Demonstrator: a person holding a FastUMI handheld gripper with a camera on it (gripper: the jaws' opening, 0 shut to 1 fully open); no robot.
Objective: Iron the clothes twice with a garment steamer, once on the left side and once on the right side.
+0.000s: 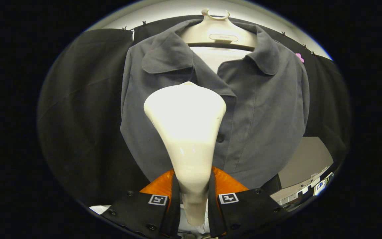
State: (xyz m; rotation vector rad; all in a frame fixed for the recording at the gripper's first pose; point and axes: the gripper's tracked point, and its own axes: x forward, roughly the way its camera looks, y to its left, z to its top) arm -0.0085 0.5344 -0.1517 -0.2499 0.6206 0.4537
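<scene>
Hand-held gripper (193, 196) pinches the garment steamer (186, 132) by its neck; steamer head sits against the grey shirt (260, 116), just below the collar, under the hanger (219, 33).

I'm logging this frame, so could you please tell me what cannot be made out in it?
- Shirt: the steamer, held in the gripper, hides its middle front.
- Steamer face: turned away toward the shirt; contact and steam cannot be judged.
- Hanger: the collar covers its arms.
</scene>
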